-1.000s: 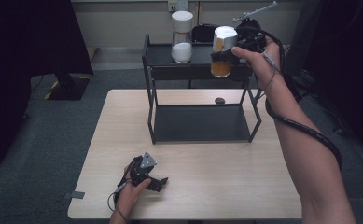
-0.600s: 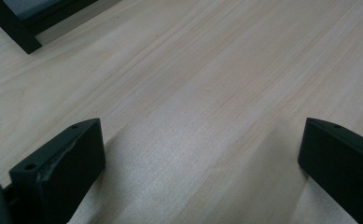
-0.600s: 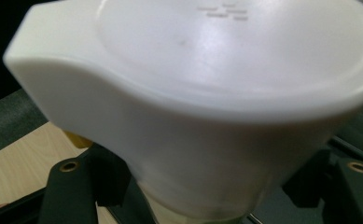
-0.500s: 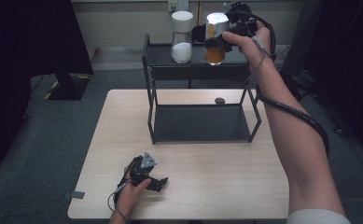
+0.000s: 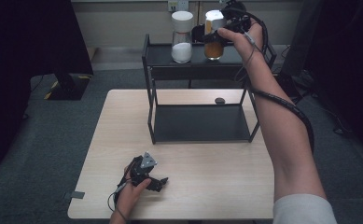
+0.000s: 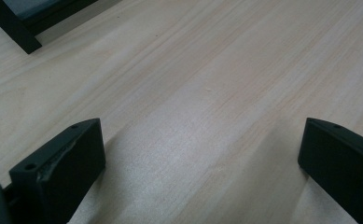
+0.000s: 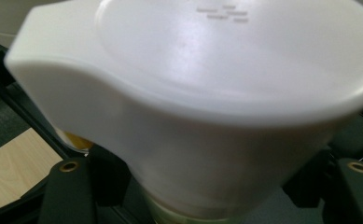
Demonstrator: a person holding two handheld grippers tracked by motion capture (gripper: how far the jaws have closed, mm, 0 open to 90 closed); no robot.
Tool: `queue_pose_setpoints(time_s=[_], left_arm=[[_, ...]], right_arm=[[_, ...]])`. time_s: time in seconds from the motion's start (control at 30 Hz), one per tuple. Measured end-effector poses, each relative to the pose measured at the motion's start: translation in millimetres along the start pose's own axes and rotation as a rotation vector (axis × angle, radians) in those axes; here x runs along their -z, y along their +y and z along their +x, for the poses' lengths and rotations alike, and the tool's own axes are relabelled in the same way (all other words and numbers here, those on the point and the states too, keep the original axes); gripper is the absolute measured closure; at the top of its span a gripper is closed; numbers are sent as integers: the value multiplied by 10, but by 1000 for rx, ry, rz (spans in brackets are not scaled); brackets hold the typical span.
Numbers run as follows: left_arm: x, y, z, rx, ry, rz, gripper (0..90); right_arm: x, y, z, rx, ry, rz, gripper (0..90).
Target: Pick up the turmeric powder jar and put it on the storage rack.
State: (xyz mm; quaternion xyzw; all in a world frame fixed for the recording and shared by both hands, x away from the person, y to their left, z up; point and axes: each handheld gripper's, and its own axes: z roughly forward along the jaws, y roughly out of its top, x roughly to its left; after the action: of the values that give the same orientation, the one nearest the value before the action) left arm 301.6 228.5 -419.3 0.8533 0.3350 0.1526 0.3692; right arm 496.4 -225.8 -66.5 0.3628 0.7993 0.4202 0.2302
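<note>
High view had the right gripper (image 5: 210,36) reached out over the top shelf of the black rack (image 5: 151,70), its jaws closed around an orange-filled jar (image 5: 213,48) just under the jar's white lid (image 5: 214,19); whether the jar's base rested on the shelf or hung a little above it could not be told. Immediately to the far side of that gripper from the hand (image 5: 240,39) stood a second jar (image 5: 182,37) (white cap, white contents part-way up), upright on the same shelf, close to the held jar but apart from it. Below the right gripper, a small dark round object (image 5: 219,100) lay on the wooden table (image 5: 216,186) between the rack's rear legs. Right gripper view put the white lid (image 7: 207,88) large and blurred directly above and between the two black jaws, which pressed in on the jar beneath it from either side, with a sliver of orange showing near the left jaw. Left gripper (image 5: 152,181) rested low at the table's near edge in the person's left hand (image 5: 130,196), well apart from the rack. Left gripper view showed its jaws spread wide with bare wood (image 6: 202,107) between them and a corner of the rack's base (image 6: 16,28) ahead of the left jaw.
</note>
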Motion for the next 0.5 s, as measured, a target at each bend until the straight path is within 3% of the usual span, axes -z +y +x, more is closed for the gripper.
queue_pose_setpoints(time_s=[0.5], left_arm=[[0, -1, 0, 0, 0, 0, 0]], right_arm=[[-30, -148, -99, -38, 17, -32, 305]])
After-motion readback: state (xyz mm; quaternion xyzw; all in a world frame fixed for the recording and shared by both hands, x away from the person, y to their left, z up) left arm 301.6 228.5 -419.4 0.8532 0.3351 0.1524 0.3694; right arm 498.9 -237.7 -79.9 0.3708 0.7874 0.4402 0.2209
